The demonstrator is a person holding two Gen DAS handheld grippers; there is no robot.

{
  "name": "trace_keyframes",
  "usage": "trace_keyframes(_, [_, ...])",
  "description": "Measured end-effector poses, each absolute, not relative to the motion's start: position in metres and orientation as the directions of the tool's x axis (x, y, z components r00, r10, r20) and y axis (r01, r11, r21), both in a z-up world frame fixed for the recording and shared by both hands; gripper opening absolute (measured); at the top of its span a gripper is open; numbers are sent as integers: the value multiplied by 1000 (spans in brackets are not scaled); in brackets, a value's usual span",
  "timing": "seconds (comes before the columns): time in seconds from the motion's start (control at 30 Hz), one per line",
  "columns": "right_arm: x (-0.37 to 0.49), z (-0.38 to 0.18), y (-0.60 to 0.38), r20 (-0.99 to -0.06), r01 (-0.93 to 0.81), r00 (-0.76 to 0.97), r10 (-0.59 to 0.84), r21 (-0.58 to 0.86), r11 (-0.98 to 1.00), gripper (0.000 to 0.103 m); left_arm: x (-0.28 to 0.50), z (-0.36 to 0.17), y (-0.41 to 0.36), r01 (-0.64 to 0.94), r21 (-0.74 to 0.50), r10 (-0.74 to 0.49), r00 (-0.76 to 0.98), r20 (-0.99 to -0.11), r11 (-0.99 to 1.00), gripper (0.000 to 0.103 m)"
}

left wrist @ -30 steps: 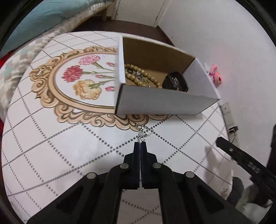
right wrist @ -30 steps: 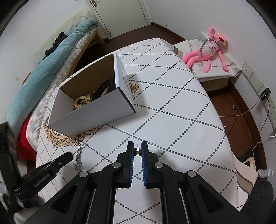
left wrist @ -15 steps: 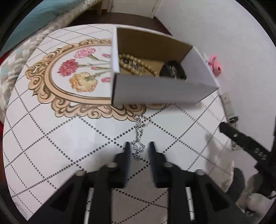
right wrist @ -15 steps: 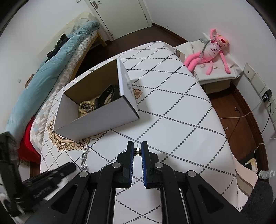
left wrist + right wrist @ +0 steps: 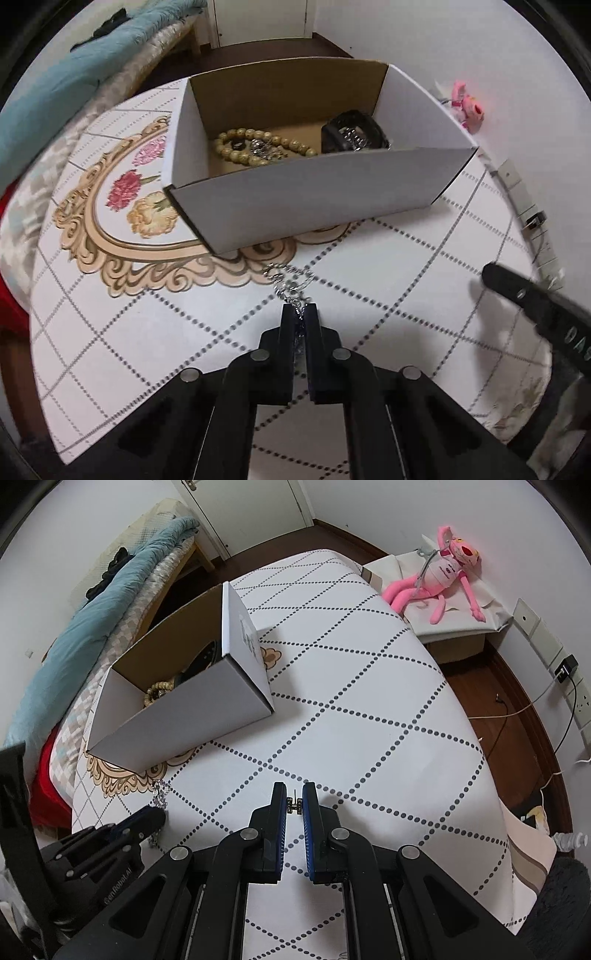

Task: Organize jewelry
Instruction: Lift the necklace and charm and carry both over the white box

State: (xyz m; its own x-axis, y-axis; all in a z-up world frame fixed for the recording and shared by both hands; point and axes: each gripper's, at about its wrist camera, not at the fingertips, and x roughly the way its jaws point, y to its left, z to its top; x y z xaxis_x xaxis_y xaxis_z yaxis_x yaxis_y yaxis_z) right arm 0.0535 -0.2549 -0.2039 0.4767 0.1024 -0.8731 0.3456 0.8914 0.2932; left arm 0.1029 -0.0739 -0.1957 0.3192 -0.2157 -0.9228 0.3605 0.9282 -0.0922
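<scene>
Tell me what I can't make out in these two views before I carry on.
- Chain: left view, its held end hidden between the left gripper fingers.
- Box: right view, near wall hides most of the beads.
- Black item in box: left view, part behind the wall; type unclear.
- Right gripper: the small metal piece it pinches is too small to identify.
</scene>
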Motion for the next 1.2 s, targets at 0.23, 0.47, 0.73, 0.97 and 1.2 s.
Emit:
trace_keyframes(0.23, [53,-202,-260,-864,356,492,105,310,882,9,110,-165,-48,276,-289,-371,319,-872,917,3])
trace_keyframes(0.47, [54,-186,-267,-842,349,525,125,347,870,9,109,-119,-29,272,-372,-453,372,-810,888,3])
trace_keyframes(0.73, [72,-129,-264,-781,265,602,166,391,881,9,125,-54,-30,322,-431,-537,445,-717,843,3])
trace_keyframes(0.97, [133,-83,-257,-760,157,620,196,364,918,9,168,-33,-35,342,-395,-521,483,-704,852,3])
trace_keyframes(1.2, [207,-95,-245,-835,109,505,217,311,944,9,218,-73,-40,305,-359,-460,397,-794,882,3])
